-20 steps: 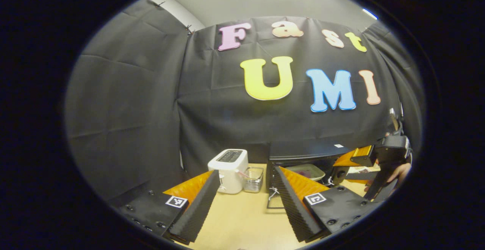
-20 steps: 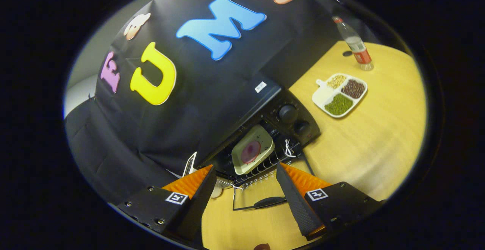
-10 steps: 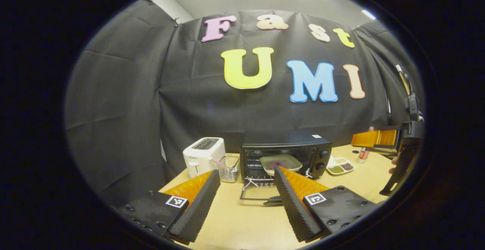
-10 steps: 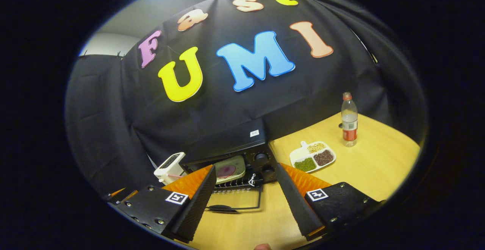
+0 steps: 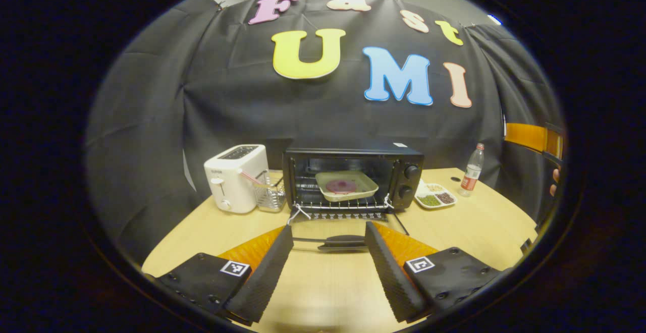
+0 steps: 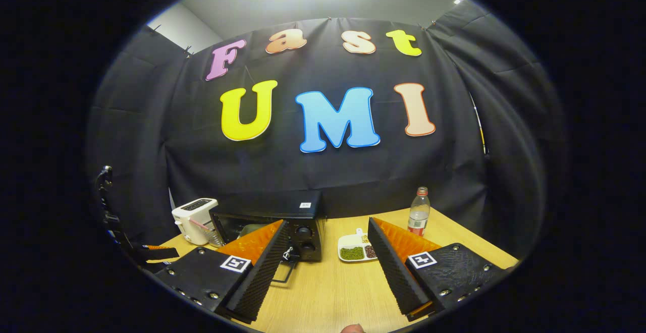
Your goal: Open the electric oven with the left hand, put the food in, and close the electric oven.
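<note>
While I look along my left gripper [image 5: 327, 252], I see the electric oven [image 5: 353, 177] straight ahead on the wooden table [image 5: 484, 227], with its door [image 5: 343, 232] dropped flat toward me. The food — a pale tray [image 5: 346, 185] with a round purple piece on it — sits on the wire rack inside. My left gripper's fingers stand wide apart and hold nothing; the door's dark handle [image 5: 345, 242] lies between them, farther off and not touched. A white toaster [image 5: 236, 177] stands to the left of the oven, with a small wire basket [image 5: 269, 190] between the two. On the other side I see a plate of beans [image 5: 435, 196] and a water bottle [image 5: 470, 170]. My right gripper [image 6: 326, 252] is wide apart too and holds nothing — in the right gripper view the oven [image 6: 282, 224] sits partly behind one of its fingers.
</note>
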The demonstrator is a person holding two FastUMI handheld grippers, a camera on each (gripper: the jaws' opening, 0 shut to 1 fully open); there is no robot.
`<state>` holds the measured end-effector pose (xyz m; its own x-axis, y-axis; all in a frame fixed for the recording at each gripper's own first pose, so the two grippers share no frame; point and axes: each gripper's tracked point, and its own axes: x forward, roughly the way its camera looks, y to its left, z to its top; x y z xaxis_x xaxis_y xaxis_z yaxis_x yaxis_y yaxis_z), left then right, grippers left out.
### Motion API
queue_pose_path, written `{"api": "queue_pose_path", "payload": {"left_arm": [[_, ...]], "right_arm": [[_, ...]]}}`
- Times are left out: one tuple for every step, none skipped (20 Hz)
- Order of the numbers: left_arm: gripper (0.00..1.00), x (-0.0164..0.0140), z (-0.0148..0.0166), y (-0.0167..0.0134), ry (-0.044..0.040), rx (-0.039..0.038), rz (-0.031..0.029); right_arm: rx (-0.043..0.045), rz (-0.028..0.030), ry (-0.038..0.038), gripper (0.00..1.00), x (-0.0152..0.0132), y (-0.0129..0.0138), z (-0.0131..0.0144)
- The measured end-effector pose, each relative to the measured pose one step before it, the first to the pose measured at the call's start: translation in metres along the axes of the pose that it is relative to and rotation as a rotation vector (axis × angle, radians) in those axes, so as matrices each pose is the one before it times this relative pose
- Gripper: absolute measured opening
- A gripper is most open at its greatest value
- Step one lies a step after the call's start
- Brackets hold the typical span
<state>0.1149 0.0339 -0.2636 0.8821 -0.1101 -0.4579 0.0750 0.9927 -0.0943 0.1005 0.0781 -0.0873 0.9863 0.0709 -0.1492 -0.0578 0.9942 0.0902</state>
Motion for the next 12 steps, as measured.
{"api": "queue_pose_path", "payload": {"left_arm": [[0.98, 0.00716, -0.00771, -0.00302, 0.02144, -0.00120, -0.00816], [0.97, 0.00709, -0.00738, -0.00387, 0.02495, -0.00099, -0.01052], [0.91, 0.00600, -0.00762, -0.00231, 0.02310, 0.00158, -0.00921], [1.00, 0.00757, -0.00815, -0.00278, 0.02833, 0.00353, -0.00930], [0.97, 0.00830, -0.00842, -0.00205, 0.02418, 0.00236, -0.00894], [0.97, 0.00816, -0.00740, -0.00342, 0.02619, -0.00032, -0.01241], [0.97, 0.00683, -0.00830, -0.00199, 0.02795, -0.00278, -0.01128], [0.91, 0.00494, -0.00554, -0.00103, 0.02530, -0.00303, -0.00795], [0.97, 0.00680, -0.00496, -0.00024, 0.02489, -0.00317, -0.00207], [0.97, 0.00711, -0.00390, -0.00027, 0.02512, -0.00710, -0.00256], [0.99, 0.00626, -0.00255, -0.00098, 0.02098, -0.00675, -0.00317], [1.00, 0.00713, -0.00275, 0.00055, 0.02903, 0.00407, 0.00071]], "right_arm": [[-0.01178, -0.01418, -0.00130, 0.98, -0.00285, -0.00490, 0.00123], [-0.01163, -0.01296, -0.00160, 0.98, -0.00248, -0.00414, -0.00013], [-0.01191, -0.01032, -0.00221, 0.98, -0.00217, -0.00391, 0.00106], [-0.01105, -0.01427, -0.00289, 0.98, -0.00203, -0.00456, 0.00100], [-0.01289, -0.01500, -0.00481, 0.98, -0.00148, -0.00479, 0.00136], [-0.01162, -0.01751, -0.00232, 0.98, -0.00102, -0.00363, 0.00153], [-0.01071, -0.01986, -0.00107, 0.98, -0.00107, -0.00444, 0.00123], [-0.01158, -0.01789, -0.00424, 0.98, -0.00098, -0.00475, 0.00061], [-0.00984, -0.01903, -0.00234, 0.98, -0.00041, -0.00360, 0.00175], [-0.00943, -0.01522, -0.00244, 0.98, -0.00129, -0.00311, 0.00063], [-0.00983, -0.01656, -0.00046, 0.98, -0.00044, -0.00265, 0.00067], [-0.01168, -0.01636, -0.00160, 0.98, 0.00001, -0.00425, -0.00077]]}}
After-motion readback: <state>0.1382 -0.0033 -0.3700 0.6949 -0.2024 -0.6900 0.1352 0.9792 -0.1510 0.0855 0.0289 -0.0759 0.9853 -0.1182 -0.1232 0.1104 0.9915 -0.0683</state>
